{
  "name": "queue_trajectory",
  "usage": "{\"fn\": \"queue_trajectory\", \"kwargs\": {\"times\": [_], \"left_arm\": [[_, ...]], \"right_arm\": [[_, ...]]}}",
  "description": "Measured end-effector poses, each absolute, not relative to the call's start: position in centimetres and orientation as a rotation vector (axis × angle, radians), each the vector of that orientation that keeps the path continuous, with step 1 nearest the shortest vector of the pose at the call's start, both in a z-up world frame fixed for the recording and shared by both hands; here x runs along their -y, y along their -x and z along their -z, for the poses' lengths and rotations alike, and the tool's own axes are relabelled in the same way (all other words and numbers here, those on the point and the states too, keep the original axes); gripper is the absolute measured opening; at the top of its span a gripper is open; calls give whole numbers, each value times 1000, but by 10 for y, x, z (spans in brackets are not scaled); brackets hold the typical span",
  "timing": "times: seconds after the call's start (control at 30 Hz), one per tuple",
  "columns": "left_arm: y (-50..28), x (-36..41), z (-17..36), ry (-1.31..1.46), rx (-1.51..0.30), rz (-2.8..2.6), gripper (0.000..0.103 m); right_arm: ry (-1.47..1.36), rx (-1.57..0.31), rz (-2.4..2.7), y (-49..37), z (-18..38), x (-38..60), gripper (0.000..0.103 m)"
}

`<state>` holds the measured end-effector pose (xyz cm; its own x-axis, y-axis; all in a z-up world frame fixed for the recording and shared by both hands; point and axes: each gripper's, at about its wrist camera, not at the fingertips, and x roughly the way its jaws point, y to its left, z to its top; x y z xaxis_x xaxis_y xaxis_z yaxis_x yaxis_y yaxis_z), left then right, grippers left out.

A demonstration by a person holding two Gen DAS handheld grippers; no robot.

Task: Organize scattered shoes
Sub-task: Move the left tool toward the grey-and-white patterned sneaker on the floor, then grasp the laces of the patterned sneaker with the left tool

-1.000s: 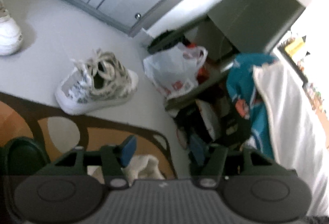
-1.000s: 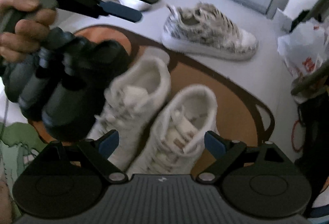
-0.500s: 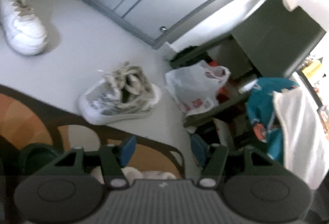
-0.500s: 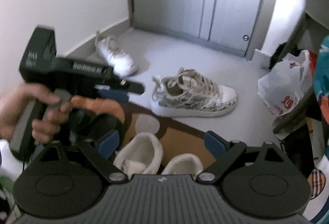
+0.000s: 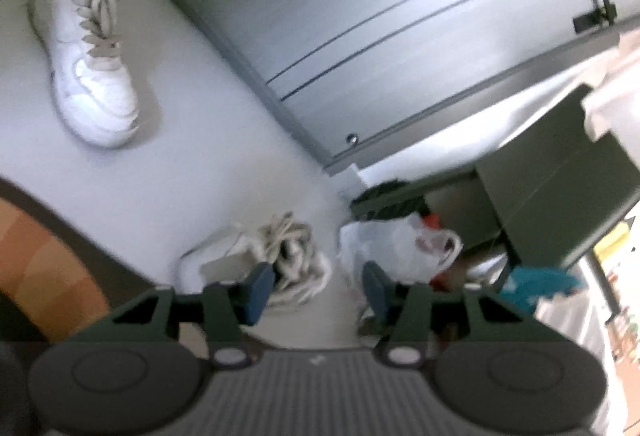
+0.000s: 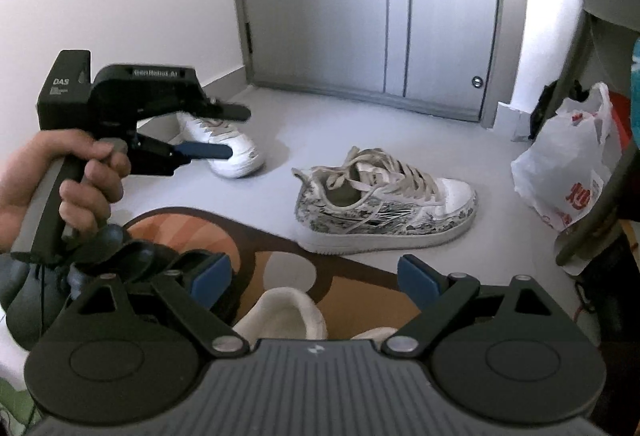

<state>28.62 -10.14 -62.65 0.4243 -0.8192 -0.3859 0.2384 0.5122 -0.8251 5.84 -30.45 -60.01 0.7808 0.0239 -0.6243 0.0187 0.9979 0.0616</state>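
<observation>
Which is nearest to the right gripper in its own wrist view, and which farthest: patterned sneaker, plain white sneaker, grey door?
1. Patterned sneaker, just ahead of the right gripper.
2. Plain white sneaker, farther, left.
3. Grey door, at the back.

The left gripper point(image 6: 224, 132) carries the white letters "DAS" on its black body; another label on its top is too blurred to read. The white plastic bag point(image 6: 568, 172) shows red print, unreadable.

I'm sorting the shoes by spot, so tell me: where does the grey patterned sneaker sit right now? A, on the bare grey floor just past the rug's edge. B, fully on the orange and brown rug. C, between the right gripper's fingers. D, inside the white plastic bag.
A: the patterned sneaker stands on the grey floor just beyond the rug, apart from the plastic bag.
</observation>
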Motion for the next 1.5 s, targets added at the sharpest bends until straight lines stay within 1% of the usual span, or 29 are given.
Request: {"fn": "queue_trajectory", "kwargs": {"times": [0.17,0.4,0.53,0.63,0.77,0.87,1.0,1.3,1.37,1.47,1.5], "left_arm": [[-298,136,638,802,-894,760,52],[-312,178,651,760,-920,767,52],[-321,194,659,706,-936,724,59],[-326,203,667,658,-966,690,62],[-328,215,679,627,-995,651,63],[-329,220,680,586,-987,621,67],[-332,229,680,515,-993,589,68],[-327,266,672,316,-985,488,86],[-325,274,671,276,-975,474,92],[-323,280,671,270,-968,465,98],[-323,280,670,281,-968,462,98]], "right_arm": [[-72,-696,-12,-60,609,317,94],[-81,-699,16,-57,613,335,94],[-95,-719,24,-56,619,344,94],[-97,-740,31,-56,625,349,94],[-113,-760,38,-57,631,353,94],[-130,-773,35,-56,634,355,94],[-130,-772,33,-57,635,355,94],[-145,-746,13,-59,629,352,94],[-146,-740,7,-59,627,352,94],[-166,-733,8,-60,624,354,94],[-172,-731,8,-61,623,354,94]]}}
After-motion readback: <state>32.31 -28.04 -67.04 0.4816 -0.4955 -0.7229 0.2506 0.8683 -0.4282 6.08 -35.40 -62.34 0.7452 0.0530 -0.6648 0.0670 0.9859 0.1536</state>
